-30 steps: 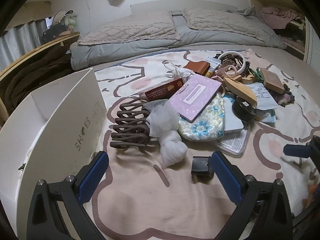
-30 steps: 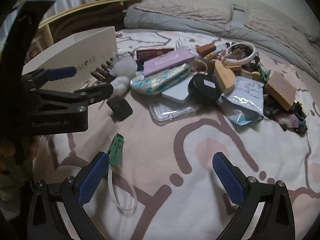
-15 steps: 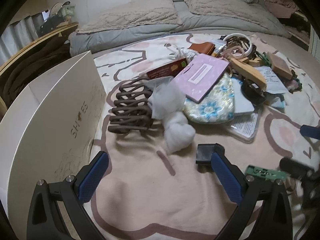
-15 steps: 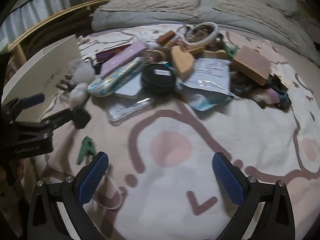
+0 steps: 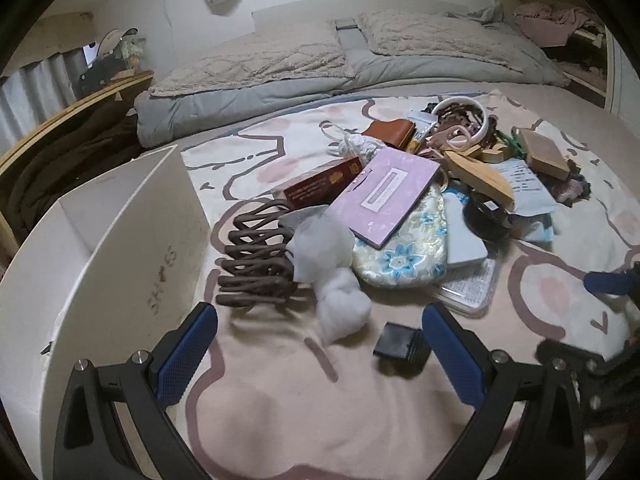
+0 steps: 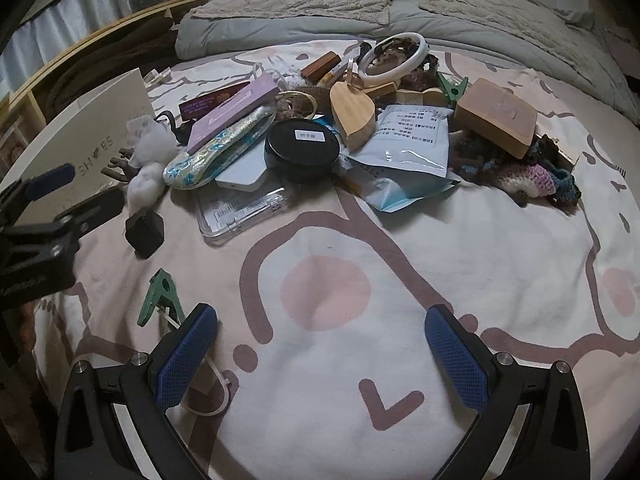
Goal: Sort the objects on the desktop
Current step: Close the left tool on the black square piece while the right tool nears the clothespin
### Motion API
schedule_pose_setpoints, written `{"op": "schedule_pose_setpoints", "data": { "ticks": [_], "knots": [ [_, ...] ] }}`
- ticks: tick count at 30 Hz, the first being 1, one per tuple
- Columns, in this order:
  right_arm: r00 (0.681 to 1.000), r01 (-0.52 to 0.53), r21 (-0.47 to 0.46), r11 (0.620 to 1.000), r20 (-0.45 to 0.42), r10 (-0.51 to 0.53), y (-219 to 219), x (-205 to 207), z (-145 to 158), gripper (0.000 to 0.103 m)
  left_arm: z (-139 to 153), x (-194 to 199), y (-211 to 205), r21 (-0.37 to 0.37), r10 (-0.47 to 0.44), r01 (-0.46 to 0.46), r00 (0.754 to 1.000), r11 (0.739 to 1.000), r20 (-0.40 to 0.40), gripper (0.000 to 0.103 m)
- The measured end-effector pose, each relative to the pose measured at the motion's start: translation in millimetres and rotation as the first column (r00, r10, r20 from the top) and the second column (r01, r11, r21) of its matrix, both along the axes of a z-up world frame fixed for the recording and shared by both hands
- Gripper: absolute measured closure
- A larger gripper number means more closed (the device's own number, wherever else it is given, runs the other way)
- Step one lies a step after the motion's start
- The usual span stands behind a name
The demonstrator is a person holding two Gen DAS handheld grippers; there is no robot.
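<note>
The pile of desktop objects lies on a patterned blanket (image 6: 328, 360) spread over a bed, heaped toward its far middle. A white cardboard shoe box (image 5: 120, 248) stands at the blanket's left edge; its open inside shows bare white walls, and its floor is out of sight. Beside it rests a brown wavy plastic hair claw (image 5: 256, 256), touching a fluffy white pompom (image 5: 336, 280). A lilac notebook (image 5: 384, 196) leans on a glossy floral pouch (image 5: 404, 252) and a dark red carton (image 5: 320, 186). A small black block (image 5: 400, 346) sits apart, nearer the front edge, close by the left gripper's (image 5: 320, 356) right finger.

Both claws are spread wide and hold nothing. The right gripper (image 6: 320, 360) hovers over bare blanket.

Only the right wrist view shows the green clip (image 6: 160, 296) with its white cable tie near the front left, the round black tin (image 6: 302, 148), the heart-shaped wooden piece (image 6: 354, 116) and the crocheted yarn (image 6: 528, 180) at the right.
</note>
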State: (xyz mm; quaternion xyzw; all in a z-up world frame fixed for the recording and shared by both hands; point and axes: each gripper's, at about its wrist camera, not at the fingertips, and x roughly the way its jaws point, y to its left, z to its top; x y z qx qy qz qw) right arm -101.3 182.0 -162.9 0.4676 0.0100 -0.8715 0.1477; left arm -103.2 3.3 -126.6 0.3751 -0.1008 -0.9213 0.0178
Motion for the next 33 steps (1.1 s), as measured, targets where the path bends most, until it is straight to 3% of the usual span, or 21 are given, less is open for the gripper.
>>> {"op": "schedule_pose_setpoints", "data": {
  "ticks": [9,18,29,33],
  "knots": [
    [1.0,-0.003,-0.03,1.0,0.002,0.003,3.5,0.3,1.7,0.0,-10.7,-24.0,-4.6,0.019,0.046,-0.046,0.999,0.999,0.02,0.0],
    [1.0,0.024,-0.115,0.993,-0.001,-0.024,18.6,0.2,11.3,0.0,-18.3,-3.4,-4.6,-0.097,0.06,-0.056,0.997,0.994,0.038,0.0],
    [1.0,-0.019,-0.007,1.0,-0.022,0.019,-12.2,-1.5,10.7,0.0,-13.8,20.2,-16.0,-0.102,0.048,-0.043,0.997,0.994,0.052,0.0],
    [0.999,-0.031,0.027,0.999,-0.011,0.031,-19.9,-3.1,7.4,0.0,-3.7,25.1,-19.4,-0.032,0.043,-0.042,0.999,0.999,0.013,0.0]
  ]
}}
